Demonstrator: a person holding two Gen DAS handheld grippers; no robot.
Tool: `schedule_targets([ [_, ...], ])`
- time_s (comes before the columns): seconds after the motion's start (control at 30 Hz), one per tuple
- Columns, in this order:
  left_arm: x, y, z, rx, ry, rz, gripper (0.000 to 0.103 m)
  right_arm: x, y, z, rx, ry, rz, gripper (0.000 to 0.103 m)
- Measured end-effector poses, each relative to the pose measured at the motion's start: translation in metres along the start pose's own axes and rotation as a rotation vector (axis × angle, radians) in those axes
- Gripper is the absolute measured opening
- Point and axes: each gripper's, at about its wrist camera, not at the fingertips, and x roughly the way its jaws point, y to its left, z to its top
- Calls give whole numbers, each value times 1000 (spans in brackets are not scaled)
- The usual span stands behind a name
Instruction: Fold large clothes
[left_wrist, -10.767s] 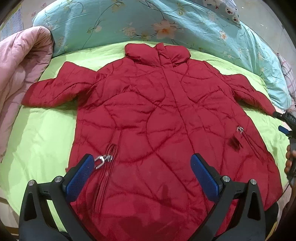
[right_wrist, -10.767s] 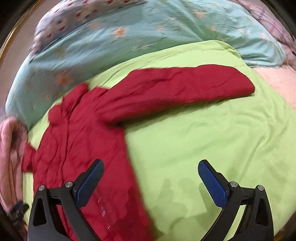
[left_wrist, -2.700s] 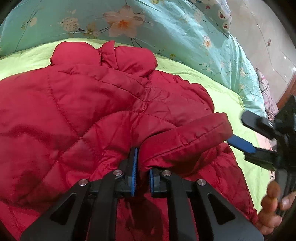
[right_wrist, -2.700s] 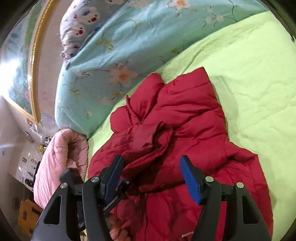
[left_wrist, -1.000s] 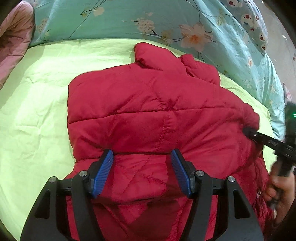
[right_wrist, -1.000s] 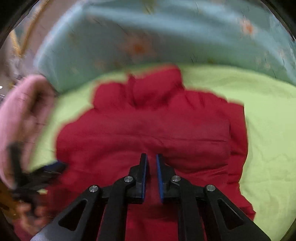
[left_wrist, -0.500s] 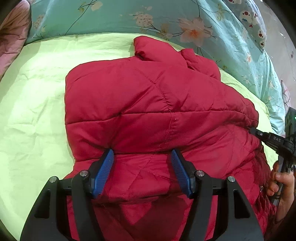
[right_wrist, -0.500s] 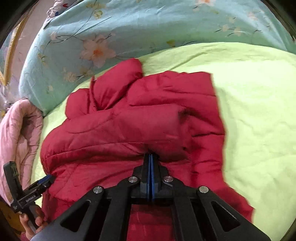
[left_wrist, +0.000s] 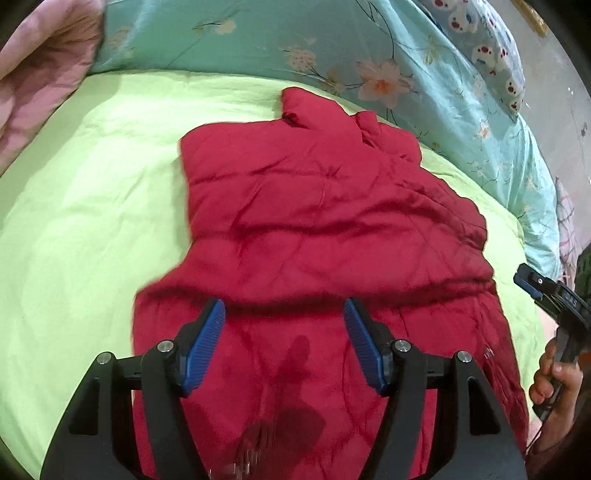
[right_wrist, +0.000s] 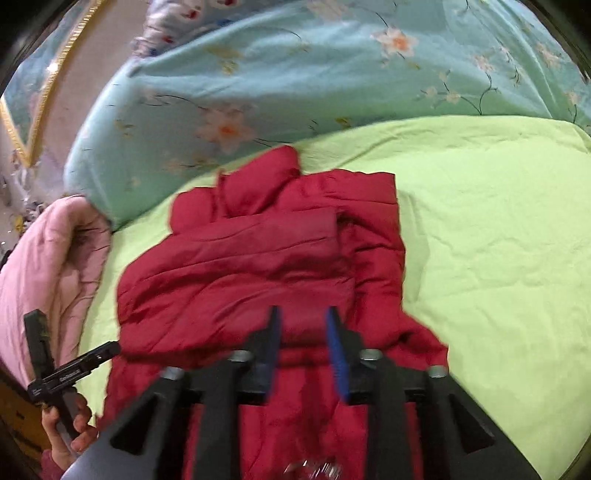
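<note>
A red quilted jacket (left_wrist: 325, 229) lies on the lime green bed sheet (left_wrist: 85, 221), collar toward the pillows, with both sleeves folded in across the chest. My left gripper (left_wrist: 284, 314) is open and empty, above the jacket's lower body below the folded sleeves. My right gripper (right_wrist: 303, 321) is open a little and empty, just short of the folded sleeve (right_wrist: 258, 254) on the jacket (right_wrist: 236, 273). The right gripper also shows at the right edge of the left wrist view (left_wrist: 546, 291), beside the jacket's hem.
A teal floral quilt (left_wrist: 332, 44) lies across the head of the bed. A pink quilt (left_wrist: 33, 74) is bunched at the left side; it also shows in the right wrist view (right_wrist: 48, 266). Green sheet (right_wrist: 498, 240) stretches right of the jacket.
My right gripper, shut on the sleeve half a second ago, has opened and drawn back. My left gripper has pulled back from the jacket, still open.
</note>
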Motion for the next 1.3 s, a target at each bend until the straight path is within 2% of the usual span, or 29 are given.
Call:
schedule_targets([
  [0.03, -8, 3, -8, -13, -7, -3, 66, -9, 3, -7, -4, -10, 11, 51],
  [0.23, -46, 18, -50, -59, -23, 10, 66, -44, 11, -46, -24, -5, 49, 51],
  [0.43, -75, 30, -89, -95, -25, -1, 66, -77, 4, -83, -15, -12, 55, 51],
  [0.57, -90, 35, -108, -107, -16, -8, 66, -97, -7, -102, -12, -9, 26, 52],
  [0.67, -95, 39, -120, -109, -4, -2, 70, -112, -18, -115, 2, -5, 9, 57],
  [0.8, -100, 49, -134, -128, 16, 3, 71, -126, -30, -129, 21, 0, -14, 63],
  [0.9, -101, 56, -145, -145, 34, 12, 71, -132, -42, -140, 63, 9, -38, 73],
  [1.1, -99, 63, -166, -164, 76, 13, 71, -135, -51, -164, 89, 55, -102, 73],
  [1.3, -94, 60, -192, -171, 143, -25, 71, -145, -55, -187, 102, 87, -119, 73],
])
